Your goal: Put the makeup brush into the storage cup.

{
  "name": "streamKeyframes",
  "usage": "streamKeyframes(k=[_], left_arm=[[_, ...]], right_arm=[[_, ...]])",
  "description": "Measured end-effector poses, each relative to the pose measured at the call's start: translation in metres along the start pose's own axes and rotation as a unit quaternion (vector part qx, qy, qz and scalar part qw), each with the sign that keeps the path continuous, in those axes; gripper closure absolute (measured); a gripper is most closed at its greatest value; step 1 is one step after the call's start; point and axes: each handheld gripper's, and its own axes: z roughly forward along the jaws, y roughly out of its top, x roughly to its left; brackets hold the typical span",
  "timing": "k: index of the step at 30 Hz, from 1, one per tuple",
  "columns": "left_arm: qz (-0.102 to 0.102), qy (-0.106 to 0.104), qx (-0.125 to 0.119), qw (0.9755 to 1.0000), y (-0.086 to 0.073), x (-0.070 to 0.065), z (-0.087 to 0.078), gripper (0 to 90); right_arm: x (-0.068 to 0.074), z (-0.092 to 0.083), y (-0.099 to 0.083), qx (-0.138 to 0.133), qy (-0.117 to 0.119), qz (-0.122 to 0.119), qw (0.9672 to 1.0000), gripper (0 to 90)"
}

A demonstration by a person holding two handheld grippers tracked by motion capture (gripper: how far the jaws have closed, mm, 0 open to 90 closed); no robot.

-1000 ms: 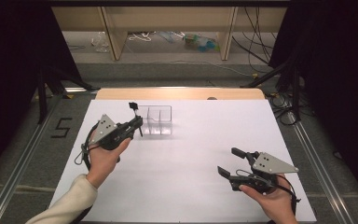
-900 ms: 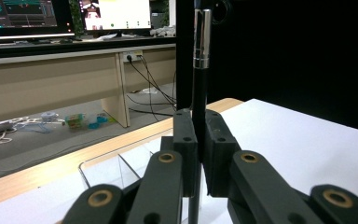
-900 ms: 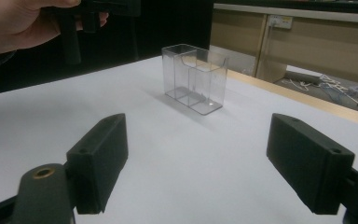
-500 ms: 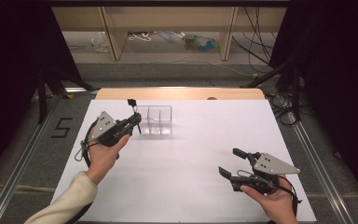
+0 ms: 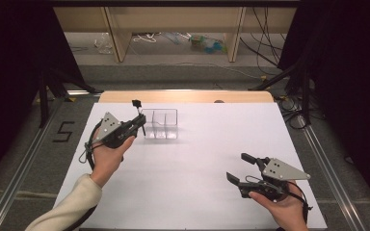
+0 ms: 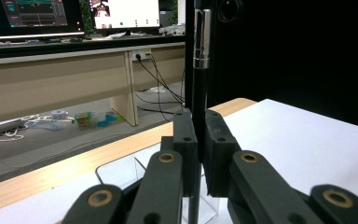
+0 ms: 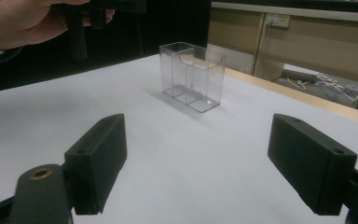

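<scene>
My left gripper (image 5: 138, 122) is shut on a thin black stick (image 5: 137, 111) with a silver band (image 6: 201, 42), held upright just left of a clear plastic box (image 5: 160, 123). In the left gripper view the jaws (image 6: 198, 140) clamp the stick low on its shaft, and the box (image 6: 121, 168) sits right behind them. My right gripper (image 5: 238, 167) hovers open near the table's front right with nothing between its fingers. In the right gripper view (image 7: 204, 163) it faces the box (image 7: 193, 77), which has divided compartments and looks empty.
The white table sheet (image 5: 207, 144) lies on a wooden top (image 5: 188, 96). Beyond the far edge stand desk legs, cables and small clutter (image 5: 207, 44) on the floor. Black stands flank both sides. The person's left hand (image 7: 23, 18) shows in the right gripper view.
The left gripper has lifted the stick very slightly beside the box. The right gripper has stayed where it was, still open.
</scene>
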Motion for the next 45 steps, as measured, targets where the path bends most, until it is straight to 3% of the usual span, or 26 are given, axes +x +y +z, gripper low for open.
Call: streamKeyframes(k=[1, 4, 7, 8, 10, 15, 19, 20, 33, 34, 45], left_arm=[[-0.001, 0.000, 0.000, 1.0000, 0.000, 0.000, 0.000, 85.0], [0.000, 0.001, 0.000, 1.0000, 0.001, 0.000, 0.002, 85.0], [-0.003, -0.001, 0.000, 1.0000, 0.001, -0.001, 0.004, 85.0], [-0.003, -0.001, 0.000, 1.0000, 0.002, -0.001, 0.005, 85.0], [-0.007, 0.000, -0.002, 1.0000, 0.002, -0.001, 0.007, 85.0], [0.000, 0.001, 0.000, 1.0000, 0.002, 0.000, 0.009, 85.0], [-0.004, 0.001, 0.000, 1.0000, 0.002, 0.000, 0.010, 85.0], [-0.004, 0.001, -0.001, 1.0000, 0.002, 0.000, 0.010, 85.0], [-0.006, 0.004, 0.000, 1.0000, 0.003, 0.002, 0.014, 85.0], [-0.005, 0.004, 0.001, 1.0000, 0.003, 0.002, 0.014, 85.0], [-0.007, 0.007, -0.003, 0.9999, 0.005, 0.005, 0.017, 85.0]], right_arm=[[0.001, -0.001, 0.000, 0.007, 0.003, 0.010, 0.9999, 20.8], [0.000, 0.000, 0.000, 0.000, -0.001, 0.000, 1.0000, 20.8], [0.001, 0.000, 0.000, 0.008, 0.003, 0.010, 0.9999, 20.7], [0.000, 0.000, 0.000, 0.001, 0.000, 0.000, 1.0000, 20.7], [0.001, -0.001, 0.000, 0.007, 0.002, 0.010, 0.9999, 20.7], [0.000, 0.000, 0.000, -0.001, -0.002, -0.002, 1.0000, 20.6], [0.001, 0.000, 0.000, 0.005, 0.000, 0.008, 1.0000, 20.7], [0.000, 0.000, 0.000, 0.000, -0.001, -0.002, 1.0000, 20.7], [-0.001, 0.001, -0.001, -0.002, 0.004, 0.002, 1.0000, 20.7], [-0.001, -0.002, 0.000, 0.015, -0.001, 0.001, 0.9999, 20.7], [0.000, -0.002, 0.000, 0.023, 0.003, 0.012, 0.9997, 20.7]])
